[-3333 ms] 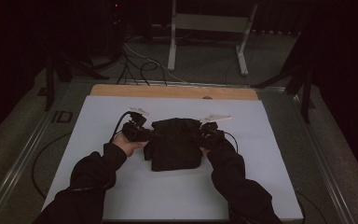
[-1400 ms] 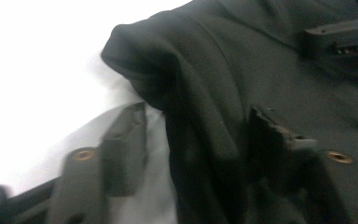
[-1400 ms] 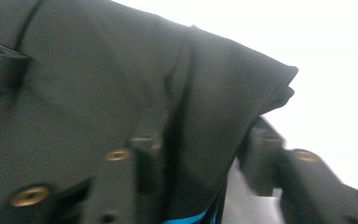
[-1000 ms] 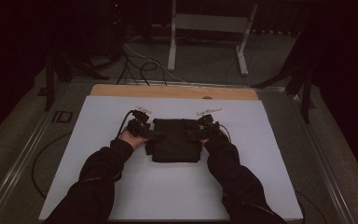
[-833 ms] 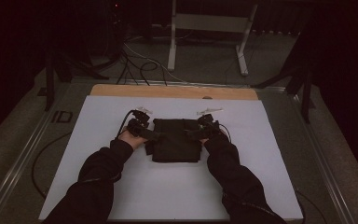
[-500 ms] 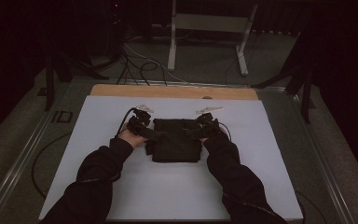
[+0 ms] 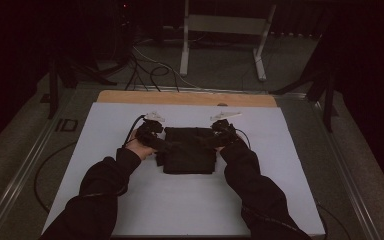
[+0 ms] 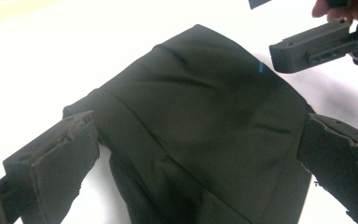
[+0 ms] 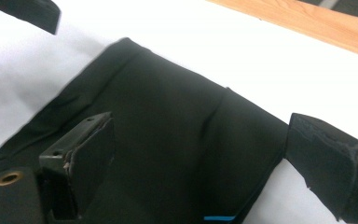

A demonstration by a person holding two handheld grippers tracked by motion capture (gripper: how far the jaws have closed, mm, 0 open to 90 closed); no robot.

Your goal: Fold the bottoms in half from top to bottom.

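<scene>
The white table (image 7: 190, 200) carries a folded black garment (image 7: 187, 150) at its centre. The left tongs (image 7: 156, 140) hover at its nine o'clock edge, the right tongs (image 7: 220, 136) at three o'clock; both stand apart, clamping nothing.

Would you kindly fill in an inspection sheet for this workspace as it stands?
Surface: white table top, wooden strip along its far edge.
Job's things: folded black garment lying flat mid-table, small blue mark near one edge.
Clutter: nothing seen.
Grippers: left hand-held gripper and right hand-held gripper both open above the garment, jaws wide and off the cloth; the left one's jaws have just been opening.
Cables: loose cables on the floor beyond the table.
Surroundings: dim room, white metal stand behind.
</scene>
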